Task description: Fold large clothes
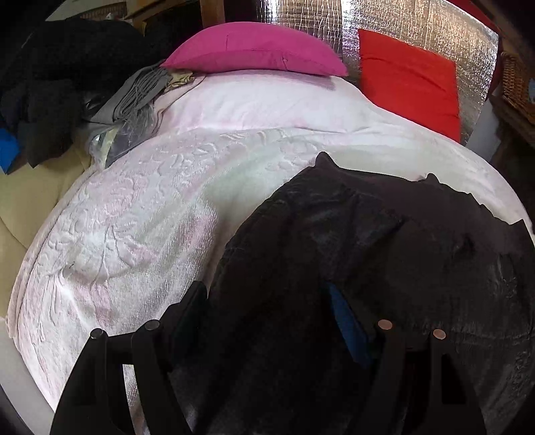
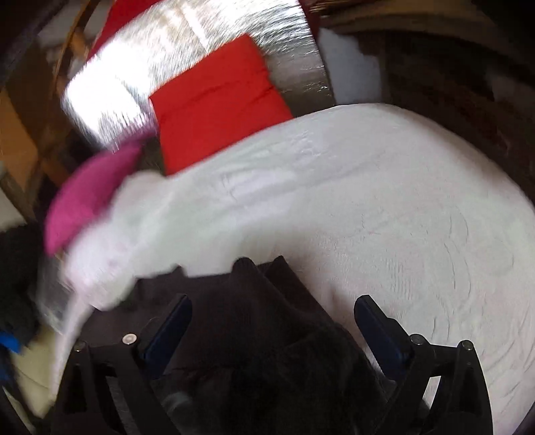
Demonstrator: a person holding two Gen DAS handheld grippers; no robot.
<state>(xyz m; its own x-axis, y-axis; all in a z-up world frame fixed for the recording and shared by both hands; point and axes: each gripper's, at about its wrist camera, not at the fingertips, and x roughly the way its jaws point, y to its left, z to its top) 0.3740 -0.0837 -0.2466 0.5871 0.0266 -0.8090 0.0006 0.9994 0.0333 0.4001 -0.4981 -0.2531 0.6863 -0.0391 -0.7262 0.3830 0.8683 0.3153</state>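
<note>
A large black garment (image 1: 367, 234) lies spread over the right half of a white and pale pink bedspread (image 1: 150, 207). My left gripper (image 1: 264, 294) hovers low over the garment's near part. Its jaws stand apart, the blue pad of the right finger (image 1: 344, 321) shows, and dark cloth fills the gap beneath. In the blurred right wrist view, my right gripper (image 2: 272, 302) is wide open over a peaked fold of the same garment (image 2: 254, 321). The cloth rises between the two blue-padded fingers without either pad pressing on it. The bedspread (image 2: 384, 200) stretches away to the right.
A pink pillow (image 1: 254, 47) and a red pillow (image 1: 411, 83) sit at the head of the bed against silver foil (image 1: 401, 26). Dark clothes (image 1: 67, 67) and grey cloth (image 1: 140, 90) are piled at the far left. A wicker basket (image 1: 516, 83) stands at the right edge.
</note>
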